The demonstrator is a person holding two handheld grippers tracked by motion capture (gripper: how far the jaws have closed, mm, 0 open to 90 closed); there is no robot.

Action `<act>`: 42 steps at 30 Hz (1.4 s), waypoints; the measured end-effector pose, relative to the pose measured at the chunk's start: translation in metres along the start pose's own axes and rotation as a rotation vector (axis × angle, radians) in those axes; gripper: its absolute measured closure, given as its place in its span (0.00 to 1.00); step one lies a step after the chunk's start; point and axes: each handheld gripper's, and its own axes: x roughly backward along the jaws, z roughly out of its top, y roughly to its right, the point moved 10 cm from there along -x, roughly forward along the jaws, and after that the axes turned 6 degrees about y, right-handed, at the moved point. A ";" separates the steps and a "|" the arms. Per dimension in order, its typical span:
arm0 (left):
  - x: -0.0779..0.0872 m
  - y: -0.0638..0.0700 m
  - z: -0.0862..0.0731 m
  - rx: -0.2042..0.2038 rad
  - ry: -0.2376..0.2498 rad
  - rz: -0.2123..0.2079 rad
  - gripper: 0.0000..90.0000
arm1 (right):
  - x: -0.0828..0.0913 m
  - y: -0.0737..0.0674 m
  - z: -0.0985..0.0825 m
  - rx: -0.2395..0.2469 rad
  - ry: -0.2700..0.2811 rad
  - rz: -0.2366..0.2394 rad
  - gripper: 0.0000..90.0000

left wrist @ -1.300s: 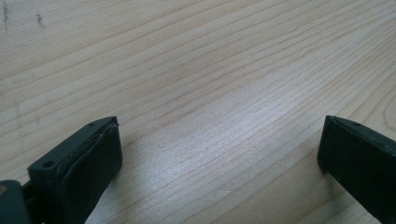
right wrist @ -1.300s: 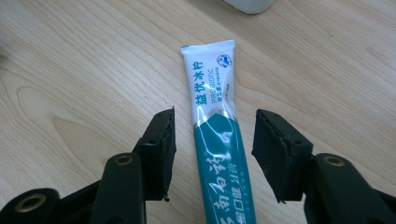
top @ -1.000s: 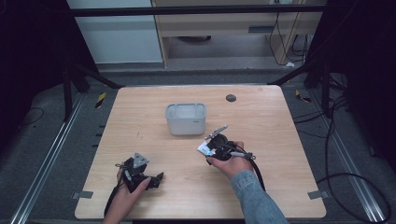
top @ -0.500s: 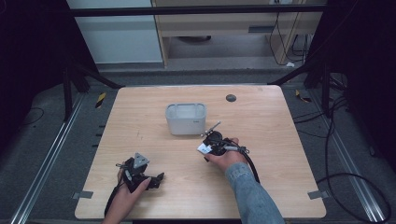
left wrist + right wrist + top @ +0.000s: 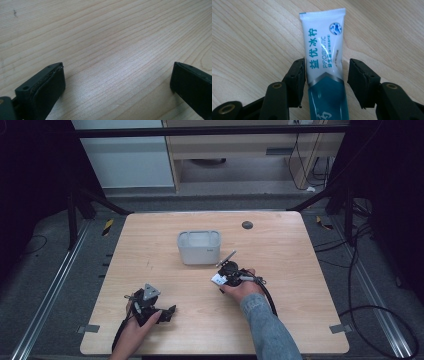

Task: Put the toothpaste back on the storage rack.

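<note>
**Right claw around toothpaste tube, left claw idle on tabletop**

Right claw [image 5: 325, 82] sits over a toothpaste tube [image 5: 324, 50] in the right gripper view. Tube is white at the crimped far end, teal at the near end, with teal print and a small blue round logo. It lies flat on the tabletop [image 5: 249, 37], running lengthwise between the 2 jaws. The jaws have just been closing with the tube between them. Left pad touches the tube's edge; right pad stands just off it with a thin strip of wood showing in the gap. So the claw is partly open, no firm grip on the tube yet.

High view: right claw [image 5: 225, 270] is near the middle of the tabletop [image 5: 300, 320], just in front and to the right of a grey rectangular bin [image 5: 199, 247]. White bit of the tube [image 5: 218, 279] shows beside the right hand [image 5: 240, 287]. Denim sleeve [image 5: 265, 330] comes in from the bottom.

Left claw [image 5: 162, 314] rests low at the front left of the tabletop, held by the left hand [image 5: 137, 325], well apart from the tube. Left gripper view: jaws spread wide, left claw [image 5: 117, 82] open with bare wood between the 2 pads.

A small dark round disc [image 5: 247, 225] lies near the far edge of the tabletop, behind and right of the bin.
</note>
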 end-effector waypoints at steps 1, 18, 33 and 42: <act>0.000 0.000 0.000 -0.001 0.000 -0.001 0.00 | 0.000 0.001 -0.001 0.000 -0.005 0.002 0.54; 0.000 0.001 0.000 -0.004 0.000 -0.004 0.00 | -0.001 -0.001 -0.005 0.013 -0.030 0.024 0.63; 0.000 0.001 0.000 -0.006 -0.001 -0.006 0.00 | 0.000 0.003 -0.006 0.009 -0.038 0.033 0.71; 0.000 0.001 0.000 -0.006 -0.001 -0.005 0.00 | 0.001 0.005 -0.007 -0.001 -0.047 0.035 0.77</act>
